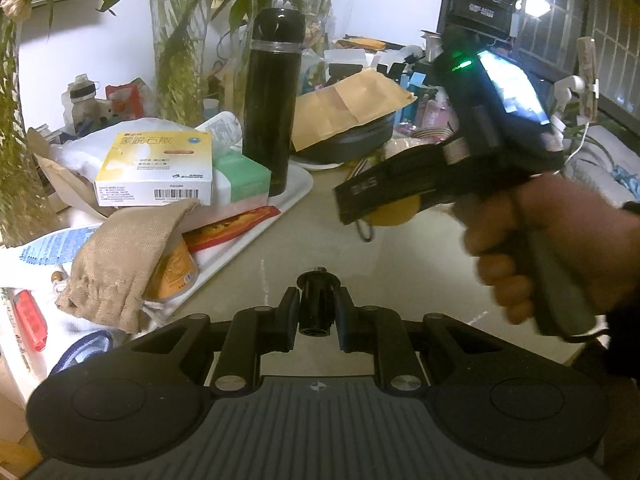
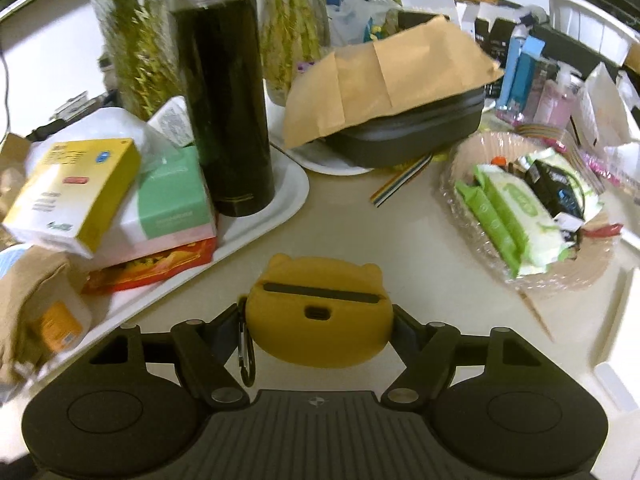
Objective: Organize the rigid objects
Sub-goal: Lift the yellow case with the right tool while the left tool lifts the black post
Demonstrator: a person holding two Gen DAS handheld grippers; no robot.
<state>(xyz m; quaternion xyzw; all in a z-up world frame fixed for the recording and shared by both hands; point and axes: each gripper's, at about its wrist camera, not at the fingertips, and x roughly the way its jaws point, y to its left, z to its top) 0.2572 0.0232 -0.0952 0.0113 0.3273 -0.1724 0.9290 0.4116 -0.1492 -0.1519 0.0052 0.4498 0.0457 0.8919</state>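
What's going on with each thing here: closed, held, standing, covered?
Left gripper: fingers shut on a small black knob.
Right gripper: fingers clamped on the yellow case.
Yellow case: closed, held, carabiner hanging from it.
Black flask: upright on the white tray, lid on.
Grey case: closed, brown envelope lying over it.
Glass dish: filled with packets.
Yellow box: closed, stacked on other boxes.

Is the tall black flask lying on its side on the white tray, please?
No, the black flask stands upright on the white tray, beside the stacked boxes.
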